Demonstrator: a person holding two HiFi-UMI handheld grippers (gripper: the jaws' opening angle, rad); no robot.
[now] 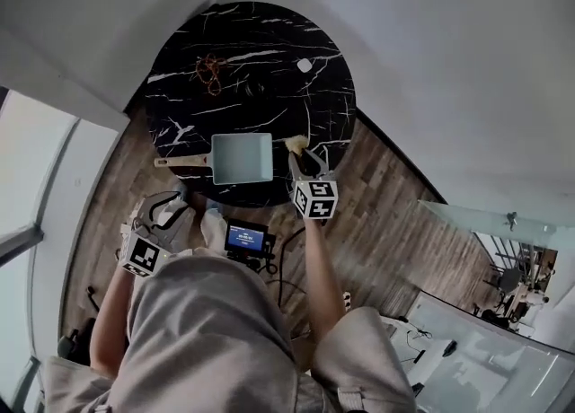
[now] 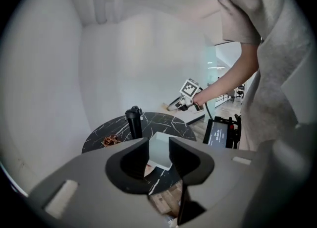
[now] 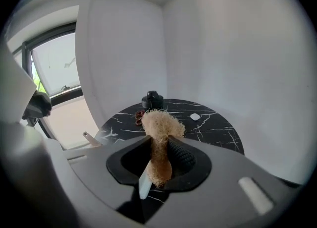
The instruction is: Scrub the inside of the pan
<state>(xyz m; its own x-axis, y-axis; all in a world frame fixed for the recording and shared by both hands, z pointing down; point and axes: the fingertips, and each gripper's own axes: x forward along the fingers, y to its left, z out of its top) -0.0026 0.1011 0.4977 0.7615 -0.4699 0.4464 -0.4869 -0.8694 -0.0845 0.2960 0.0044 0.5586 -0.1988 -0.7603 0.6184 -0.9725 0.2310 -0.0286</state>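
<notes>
While right gripper (image 3: 159, 143) clamps scrubber (image 3: 162, 123), pan (image 2: 161, 156) half hidden behind left gripper (image 2: 159, 143)

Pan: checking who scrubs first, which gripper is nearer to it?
Right. The right gripper, holding a loofah scrubber, is at the right rim of the pan; the left gripper is off the table, short of the handle.

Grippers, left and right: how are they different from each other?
The right gripper is shut on a fuzzy tan scrubber, while the left gripper is open with nothing in it. The right gripper is up at the edge of the black table, beside the pan, while the left gripper is lower and off the table. Both point toward the table.
</notes>
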